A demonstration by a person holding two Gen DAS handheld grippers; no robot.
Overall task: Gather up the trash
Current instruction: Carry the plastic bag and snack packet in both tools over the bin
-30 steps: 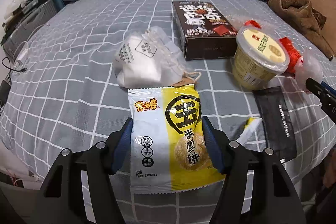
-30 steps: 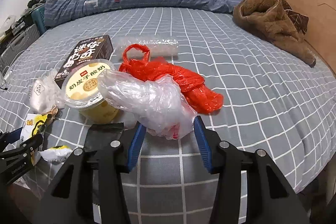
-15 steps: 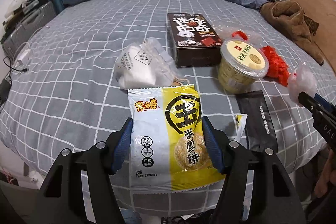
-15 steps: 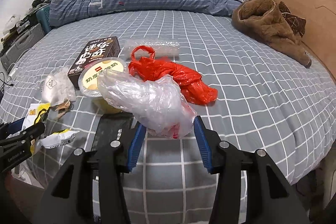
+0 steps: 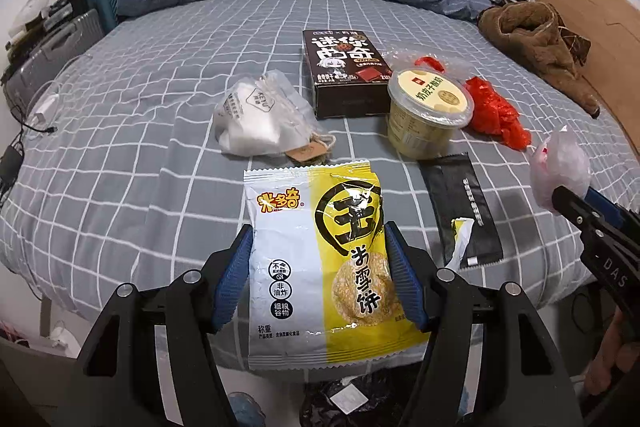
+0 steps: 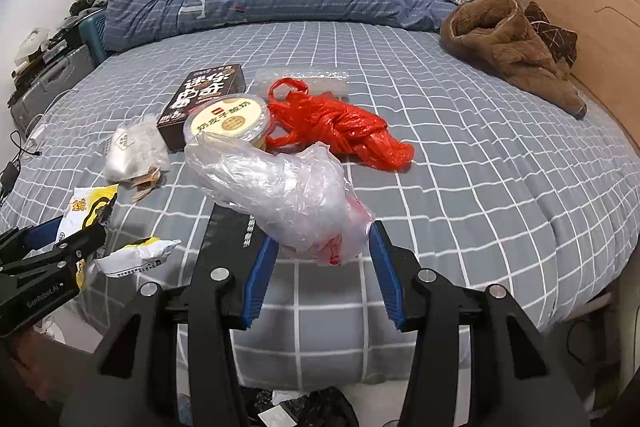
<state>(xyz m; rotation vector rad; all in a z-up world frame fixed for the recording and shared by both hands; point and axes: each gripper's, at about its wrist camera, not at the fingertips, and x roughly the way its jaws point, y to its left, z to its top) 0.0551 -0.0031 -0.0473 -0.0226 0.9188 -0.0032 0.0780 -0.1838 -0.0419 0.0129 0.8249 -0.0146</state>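
Both grippers have drawn back from the bed [image 5: 120, 155] toward its near edge, so the litter on it looks farther off than before. Left gripper [image 5: 320, 273] pinches a white-and-yellow rice cracker packet [image 5: 320, 259] by its 2 long sides, its long axis running away from the camera, top seam toward the bed. Right gripper [image 6: 320, 267] clamps a crumpled clear plastic bag [image 6: 280, 187], which leans up and left. On the bed lie a yogurt tub [image 5: 428, 111], a dark snack box [image 5: 344, 71], a red plastic bag [image 6: 340, 123] and a black sachet [image 5: 460, 203].
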